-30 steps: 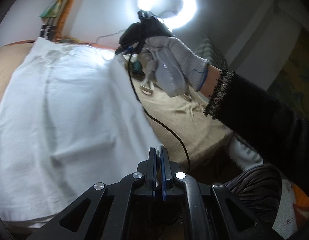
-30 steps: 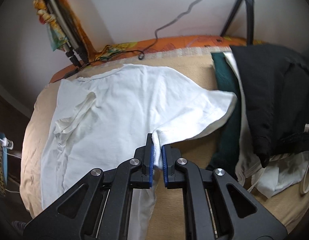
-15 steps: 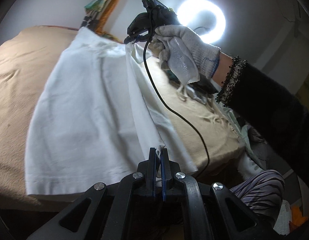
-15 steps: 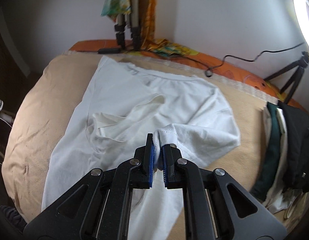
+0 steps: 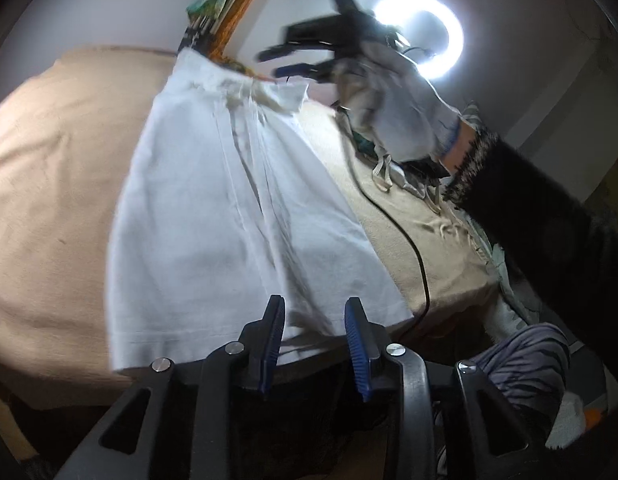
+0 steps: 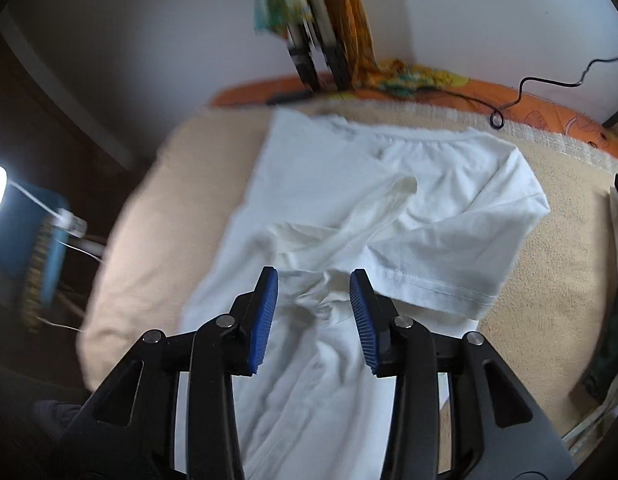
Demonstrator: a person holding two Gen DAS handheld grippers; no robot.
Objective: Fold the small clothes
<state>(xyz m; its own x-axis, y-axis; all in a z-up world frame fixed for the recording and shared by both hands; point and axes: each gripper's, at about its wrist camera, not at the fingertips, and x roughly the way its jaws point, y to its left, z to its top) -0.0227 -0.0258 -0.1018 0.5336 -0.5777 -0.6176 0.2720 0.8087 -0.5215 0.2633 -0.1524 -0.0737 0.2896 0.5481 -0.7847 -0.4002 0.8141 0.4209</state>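
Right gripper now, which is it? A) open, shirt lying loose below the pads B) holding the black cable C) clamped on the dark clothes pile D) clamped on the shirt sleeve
A: the right gripper has just opened; its blue pads stand apart with a clear gap, touching nothing, and the white shirt lies released on the bed.

left gripper (image 5: 314,320) jaws just opened above white shirt (image 5: 237,216)

Right gripper (image 5: 305,56) and gloved hand (image 5: 397,116) smeared by motion in the left wrist view; jaw stance there unreadable. White T-shirt (image 6: 349,216) hem hidden behind the jaws, cut off at the lower edge. Dark clothes pile (image 6: 617,280) cropped at the right edge. Tripod legs (image 6: 313,52) blurred, tops out of frame.
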